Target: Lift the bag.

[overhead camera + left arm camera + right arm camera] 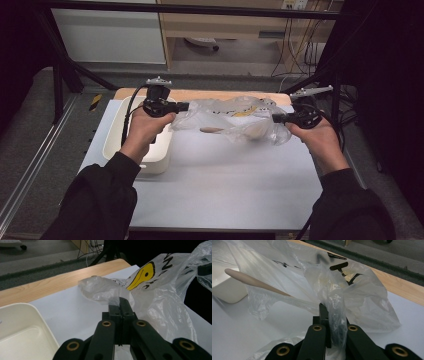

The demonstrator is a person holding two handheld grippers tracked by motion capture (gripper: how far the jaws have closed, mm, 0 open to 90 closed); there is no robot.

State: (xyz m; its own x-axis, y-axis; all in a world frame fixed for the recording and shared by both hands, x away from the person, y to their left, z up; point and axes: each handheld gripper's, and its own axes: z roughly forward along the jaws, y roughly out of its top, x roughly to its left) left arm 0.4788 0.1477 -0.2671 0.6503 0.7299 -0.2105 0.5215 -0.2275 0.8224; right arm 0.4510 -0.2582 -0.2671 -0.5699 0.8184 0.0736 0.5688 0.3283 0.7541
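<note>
A clear plastic bag (235,116) with a yellow and black print hangs stretched between both grippers above the white table top (225,175). My left gripper (184,106) is shut on the bag's left edge (105,290). My right gripper (276,118) is shut on a bunched fold of the bag (334,302) at its right end. A wooden spoon (245,131) lies inside the bag, its handle (252,281) pointing left past the film.
A white rectangular tub (125,145) stands at the table's left, under my left hand. A wooden strip (200,93) runs along the table's far edge. Black frame legs (60,75) and cables stand beyond it on the floor.
</note>
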